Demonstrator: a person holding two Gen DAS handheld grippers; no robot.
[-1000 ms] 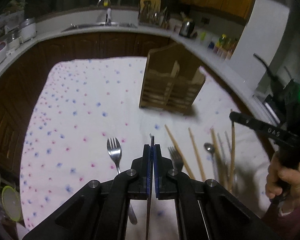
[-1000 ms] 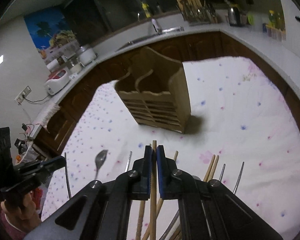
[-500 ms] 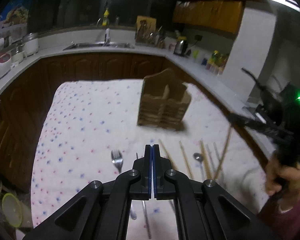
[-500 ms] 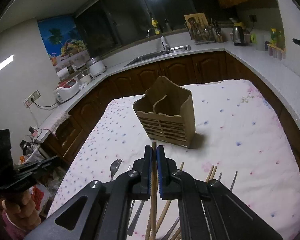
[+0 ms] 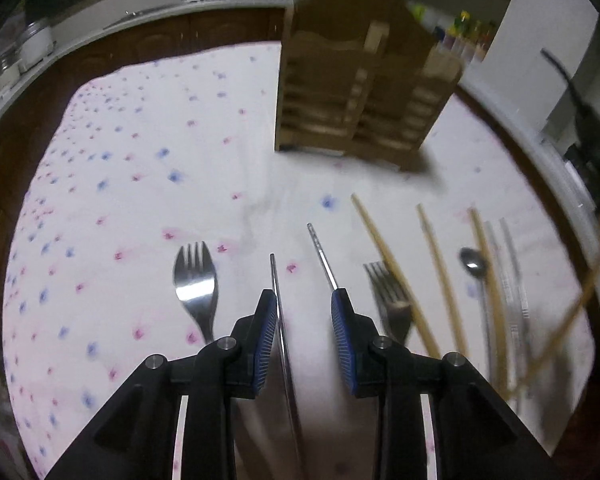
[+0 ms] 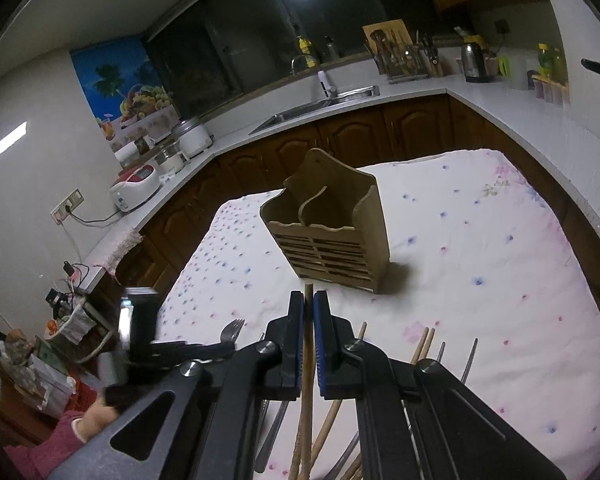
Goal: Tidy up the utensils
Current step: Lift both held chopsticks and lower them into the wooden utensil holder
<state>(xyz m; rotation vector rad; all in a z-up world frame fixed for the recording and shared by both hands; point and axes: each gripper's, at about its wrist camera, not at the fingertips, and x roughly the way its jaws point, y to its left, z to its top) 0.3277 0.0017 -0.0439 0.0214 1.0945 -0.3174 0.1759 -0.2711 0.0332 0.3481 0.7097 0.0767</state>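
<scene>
The left gripper [image 5: 304, 304] has just been opening; its jaws stand part open, and a thin metal rod [image 5: 278, 300] lies against the left pad, unclamped. Only this view shows the fork [image 5: 195, 284] left of the gripper, and the second fork [image 5: 390, 296], wooden chopsticks [image 5: 392, 268] and spoon [image 5: 473, 262] to its right, all nearer than the wooden caddy [image 5: 360, 92]. The right gripper [image 6: 309, 312] clamps a wooden chopstick [image 6: 307, 344], pointing down toward the caddy on the floral cloth [image 6: 500, 260]. Only the right view shows both caddy compartments from above, and the left hand [image 6: 96, 418].
</scene>
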